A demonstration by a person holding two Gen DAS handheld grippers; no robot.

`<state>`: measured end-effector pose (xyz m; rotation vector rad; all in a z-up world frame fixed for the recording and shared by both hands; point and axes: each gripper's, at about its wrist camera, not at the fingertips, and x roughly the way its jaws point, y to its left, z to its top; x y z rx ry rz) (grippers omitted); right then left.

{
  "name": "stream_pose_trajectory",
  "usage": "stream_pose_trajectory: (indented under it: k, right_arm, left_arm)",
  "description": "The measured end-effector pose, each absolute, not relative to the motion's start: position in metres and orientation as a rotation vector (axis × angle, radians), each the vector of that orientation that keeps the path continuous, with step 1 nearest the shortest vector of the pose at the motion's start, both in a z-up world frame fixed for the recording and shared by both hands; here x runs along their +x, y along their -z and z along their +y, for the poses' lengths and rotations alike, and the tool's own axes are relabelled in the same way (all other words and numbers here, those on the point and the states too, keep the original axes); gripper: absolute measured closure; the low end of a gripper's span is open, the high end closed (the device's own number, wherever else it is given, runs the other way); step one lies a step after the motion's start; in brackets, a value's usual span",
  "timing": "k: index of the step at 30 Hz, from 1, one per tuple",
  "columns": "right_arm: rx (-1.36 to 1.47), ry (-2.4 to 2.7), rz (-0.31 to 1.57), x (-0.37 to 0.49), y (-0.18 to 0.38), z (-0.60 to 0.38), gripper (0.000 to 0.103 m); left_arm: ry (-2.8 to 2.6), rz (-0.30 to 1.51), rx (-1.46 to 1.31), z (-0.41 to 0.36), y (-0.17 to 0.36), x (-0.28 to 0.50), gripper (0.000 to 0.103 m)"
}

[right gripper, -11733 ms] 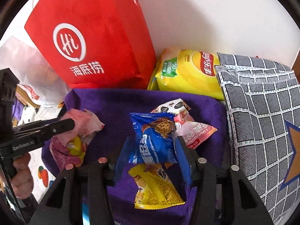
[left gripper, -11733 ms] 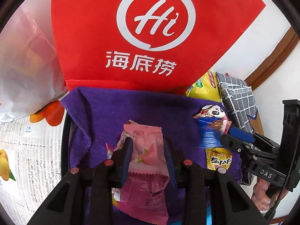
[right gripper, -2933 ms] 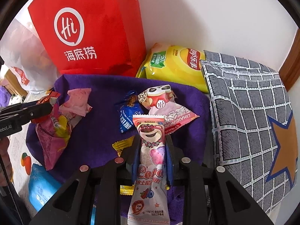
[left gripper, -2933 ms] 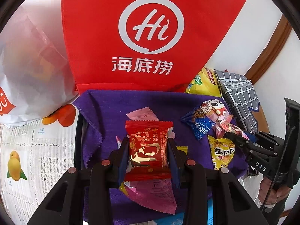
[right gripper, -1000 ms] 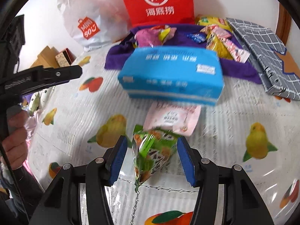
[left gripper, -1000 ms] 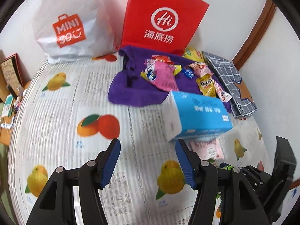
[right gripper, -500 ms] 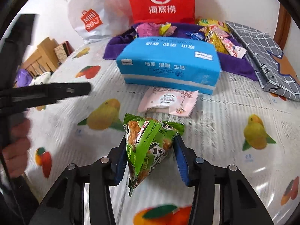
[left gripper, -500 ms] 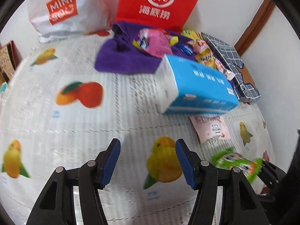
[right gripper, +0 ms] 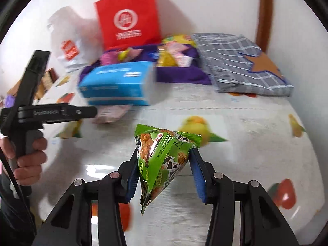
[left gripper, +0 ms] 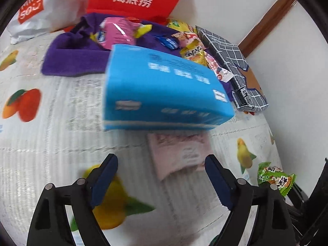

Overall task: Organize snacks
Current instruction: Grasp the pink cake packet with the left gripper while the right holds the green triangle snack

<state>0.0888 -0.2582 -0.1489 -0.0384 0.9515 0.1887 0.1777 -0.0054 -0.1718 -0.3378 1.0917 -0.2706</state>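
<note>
1. Right wrist view: right gripper (right gripper: 164,170), low in the centre of the frame, clenched on a green triangular snack packet (right gripper: 162,160), lifted clear of the fruit-print tablecloth (right gripper: 256,143).
2. Left wrist view: left gripper (left gripper: 162,176) released, jaws just widened and nothing between them, aimed at a pale pink packet (left gripper: 180,153) lying flat at centre, just below the blue tissue pack (left gripper: 162,94).
3. Step in hand, by judgement: a collecting pass, one snack carried, a second about to be taken.
4. Next move likely calls for lowering the spread jaws around the pink packet's edges, then carrying both to the purple cloth (left gripper: 75,59) at upper centre, where other snacks already lie.
5. Hard to make out: heavy motion blur over the pink packet and the tissue pack's print; snack pile partly hidden behind the pack; right gripper's body cut off at the lower right edge of the left view.
</note>
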Motion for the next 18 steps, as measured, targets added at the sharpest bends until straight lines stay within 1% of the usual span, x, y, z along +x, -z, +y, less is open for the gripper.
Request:
stream_pose_trajectory:
  k: [1,3,6,11,13,15,16,18]
  right_arm:
    - [-0.028,-0.176,0.954,0.090,0.150,-0.268,0.056]
    - [-0.015,-0.163,0.957,0.091,0.152,-0.279,0.056]
    - [0.002,-0.145,0.963,0.093,0.157,-0.290,0.056]
    - [0.026,-0.161,0.960,0.092,0.157,-0.295,0.056]
    - [0.023,-0.171,0.951,0.092,0.156,-0.294,0.056]
    - [0.022,-0.173,0.953,0.094,0.157,-0.292,0.056]
    - [0.021,-0.172,0.960,0.095,0.159,-0.291,0.056]
    - [0.018,-0.173,0.969,0.097,0.163,-0.288,0.056]
  left_arm:
    - [0.270,1.094,-0.342,-0.009,0.172,0.180,0.015]
    - [0.263,1.101,-0.333,-0.020,0.173,0.186,0.010]
    - [0.221,1.100,-0.266,-0.039,0.175,0.190,0.006]
    - [0.126,1.057,-0.063,-0.068,0.181,0.185,0.006]
    - [0.098,1.041,-0.025,-0.072,0.183,0.183,0.007]
    - [0.076,1.019,0.019,-0.074,0.182,0.182,0.022]
    - [0.084,1.010,0.019,-0.072,0.180,0.181,0.025]
    - [0.093,1.002,0.024,-0.069,0.178,0.180,0.040]
